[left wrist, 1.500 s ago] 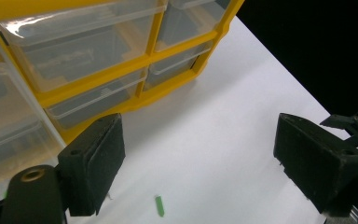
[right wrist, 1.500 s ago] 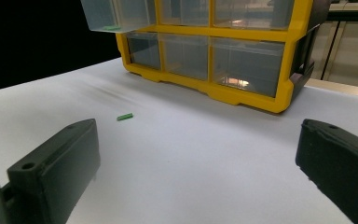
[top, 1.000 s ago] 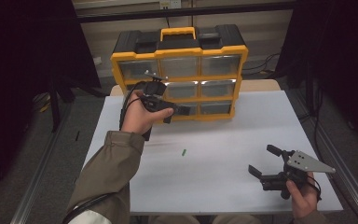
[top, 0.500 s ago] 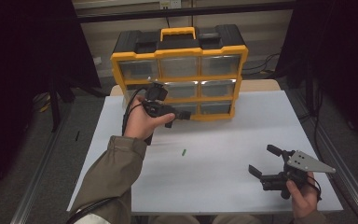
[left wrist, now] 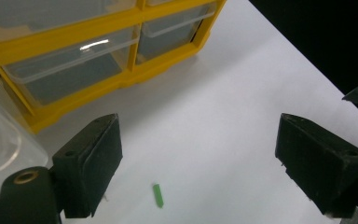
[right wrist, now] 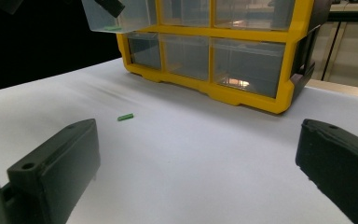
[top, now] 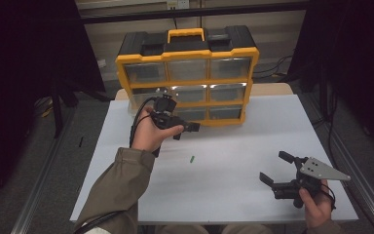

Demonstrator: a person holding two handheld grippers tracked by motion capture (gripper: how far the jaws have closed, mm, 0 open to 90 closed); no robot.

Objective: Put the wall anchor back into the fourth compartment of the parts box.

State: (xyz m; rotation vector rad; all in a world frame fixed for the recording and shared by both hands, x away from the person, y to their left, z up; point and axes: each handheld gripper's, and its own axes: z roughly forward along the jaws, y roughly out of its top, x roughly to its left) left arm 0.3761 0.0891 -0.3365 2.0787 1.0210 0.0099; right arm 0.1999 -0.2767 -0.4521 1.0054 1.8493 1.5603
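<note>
Both grippers open above the white table

The left gripper [left wrist: 196,172] hangs wide open over the small green peg [left wrist: 158,195] mid-table; the right gripper [top: 278,168], open and empty, waits near the front right corner.

A white bench [top: 233,195] fills the middle of the frame. At its far edge, top centre, stands a yellow and black drawer organiser [top: 187,73] with clear drawers. Just in front of its lower left drawers, the left tongs [top: 187,127] hang above the bench with jaws apart. A small green piece [top: 192,159] lies at centre, below them. At lower right, the right tongs [top: 277,168] hover, jaws spread wide.
</note>
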